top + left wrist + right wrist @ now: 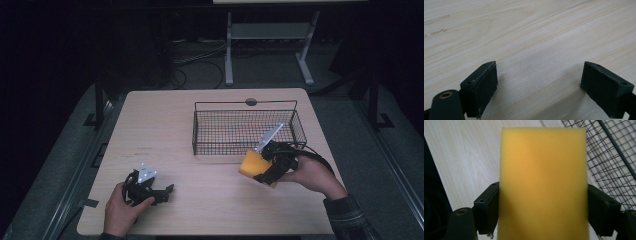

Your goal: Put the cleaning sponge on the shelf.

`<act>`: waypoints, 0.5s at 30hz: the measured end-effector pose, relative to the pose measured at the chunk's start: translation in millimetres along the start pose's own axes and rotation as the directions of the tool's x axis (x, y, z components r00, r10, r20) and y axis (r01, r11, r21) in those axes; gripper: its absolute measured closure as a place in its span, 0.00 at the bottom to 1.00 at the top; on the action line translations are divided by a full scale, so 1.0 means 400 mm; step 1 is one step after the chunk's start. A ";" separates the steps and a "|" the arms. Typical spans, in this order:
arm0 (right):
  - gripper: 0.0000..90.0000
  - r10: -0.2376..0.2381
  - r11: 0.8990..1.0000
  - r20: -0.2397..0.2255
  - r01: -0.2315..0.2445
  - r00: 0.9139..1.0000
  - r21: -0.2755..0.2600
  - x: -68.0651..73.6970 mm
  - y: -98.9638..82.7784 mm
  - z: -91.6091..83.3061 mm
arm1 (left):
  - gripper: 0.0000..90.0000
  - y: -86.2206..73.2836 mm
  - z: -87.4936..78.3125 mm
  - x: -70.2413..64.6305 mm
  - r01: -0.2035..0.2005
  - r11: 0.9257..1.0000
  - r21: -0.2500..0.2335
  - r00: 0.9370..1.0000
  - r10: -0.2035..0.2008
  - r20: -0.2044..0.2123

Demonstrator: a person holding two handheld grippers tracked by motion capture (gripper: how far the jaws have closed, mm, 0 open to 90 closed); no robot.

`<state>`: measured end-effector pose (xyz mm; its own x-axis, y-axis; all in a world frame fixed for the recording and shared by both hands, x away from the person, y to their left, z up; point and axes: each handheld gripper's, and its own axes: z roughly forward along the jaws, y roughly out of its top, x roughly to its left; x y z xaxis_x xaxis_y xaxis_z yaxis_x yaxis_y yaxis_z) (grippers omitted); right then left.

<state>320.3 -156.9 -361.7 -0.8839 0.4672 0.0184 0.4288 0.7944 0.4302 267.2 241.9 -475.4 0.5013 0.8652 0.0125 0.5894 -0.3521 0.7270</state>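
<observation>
A yellow sponge block [253,164] [544,185] is held above the table just in front of the wire basket [200,131]. My right gripper [263,171] [543,217] is shut on it, one black jaw pressed against each long side. The sponge's far end points away from me and toward the table's left. Down at the near left of the table, my left gripper [167,191] [539,82] rests low over the bare wood, open, with nothing between its jaws.
The black wire basket [614,157] stands at the table's back right, its near wall close behind the sponge. The light wooden table [160,130] stretches bare between the two hands. A table frame and cables sit on the floor beyond.
</observation>
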 end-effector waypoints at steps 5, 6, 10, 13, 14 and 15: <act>0.25 0.007 1.000 0.006 -0.007 1.000 0.000 -0.012 0.003 -0.008 | 0.14 0.000 0.000 0.000 0.000 1.000 0.000 1.000 0.000 0.000; 0.25 0.015 1.000 0.005 -0.015 1.000 -0.002 -0.014 0.004 -0.009 | 0.14 0.000 0.000 0.000 0.000 1.000 0.000 1.000 0.000 0.000; 0.25 0.027 1.000 0.015 -0.027 1.000 -0.008 -0.029 0.005 -0.020 | 0.14 0.000 0.000 0.000 0.001 1.000 0.000 1.000 -0.001 0.001; 0.25 0.030 0.999 0.021 -0.030 0.999 -0.010 -0.038 0.007 -0.026 | 0.14 0.000 0.000 0.000 0.001 1.000 0.000 1.000 -0.001 0.001; 0.25 0.030 0.999 0.021 -0.030 0.999 -0.010 -0.038 0.007 -0.026 | 0.14 0.000 0.000 0.000 0.001 1.000 0.000 1.000 -0.001 0.001; 0.25 0.036 0.999 0.021 -0.036 0.999 -0.011 -0.040 0.008 -0.029 | 0.14 0.000 0.000 0.000 0.001 1.000 0.000 1.000 -0.001 0.000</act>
<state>333.6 -166.5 -350.3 -0.8637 0.5039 0.0151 0.4584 0.7725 0.4394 267.2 241.8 -475.4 0.5012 0.8653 0.0118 0.5898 -0.3516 0.7270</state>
